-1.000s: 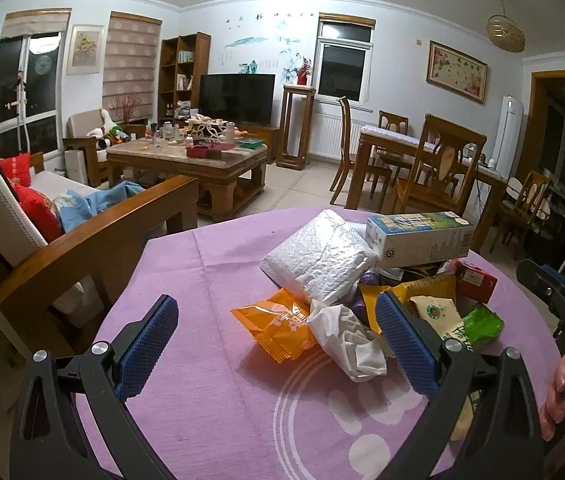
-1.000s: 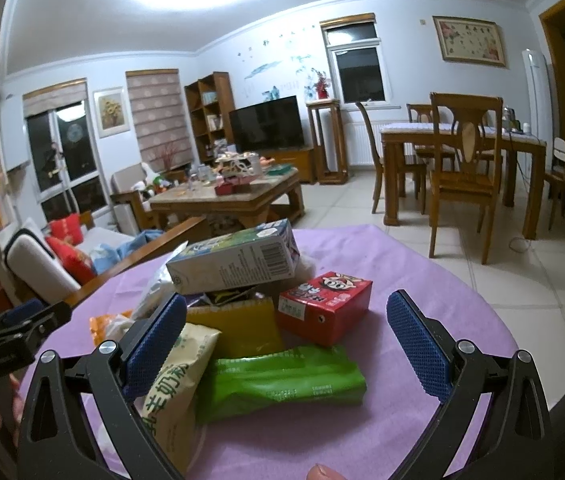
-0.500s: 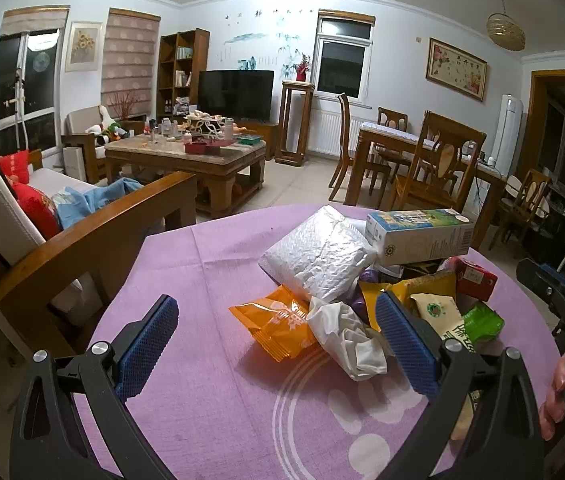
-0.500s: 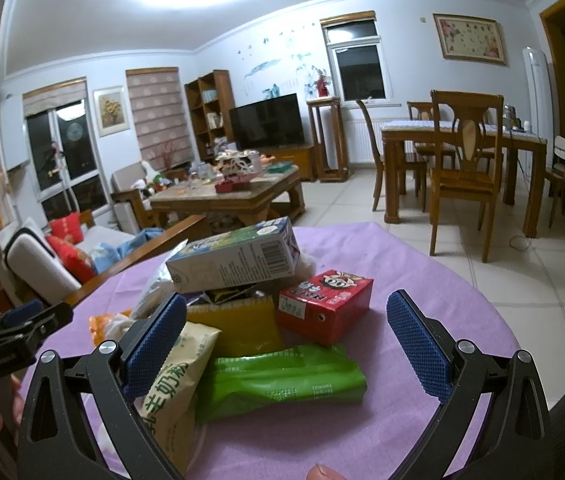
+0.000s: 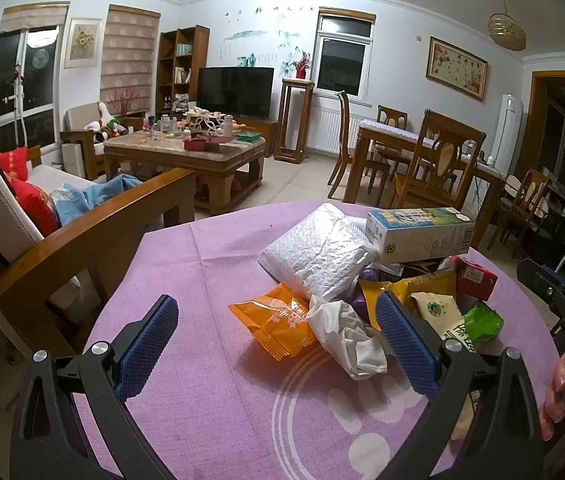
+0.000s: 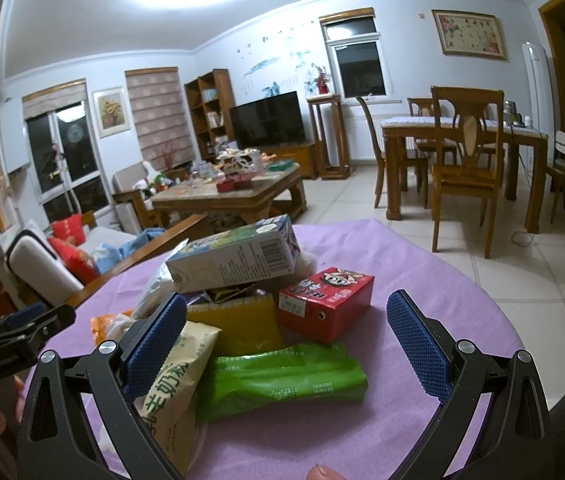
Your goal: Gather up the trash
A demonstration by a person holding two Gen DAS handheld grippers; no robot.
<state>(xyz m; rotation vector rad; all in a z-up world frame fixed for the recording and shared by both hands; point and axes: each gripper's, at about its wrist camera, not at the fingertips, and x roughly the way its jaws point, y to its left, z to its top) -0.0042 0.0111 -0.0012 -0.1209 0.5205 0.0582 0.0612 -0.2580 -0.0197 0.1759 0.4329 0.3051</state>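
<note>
Approach step: left hand-held gripper (image 5: 276, 330) and right hand-held gripper (image 6: 286, 338), jaws apart and empty, face the trash pile (image 5: 362, 272) on the desk (image 5: 202, 380); next, closing on one wrapper.

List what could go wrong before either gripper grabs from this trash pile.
The milk carton lies atop the pile; pulling the yellow packet beneath it may topple it. The green wrapper overlaps the cream bag, so the open right gripper might drag both. The crumpled tissue could slip from the open left gripper.

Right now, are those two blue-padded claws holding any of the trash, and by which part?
Nothing is held. The left gripper and right gripper are both open, empty, above the trash pile.
</note>
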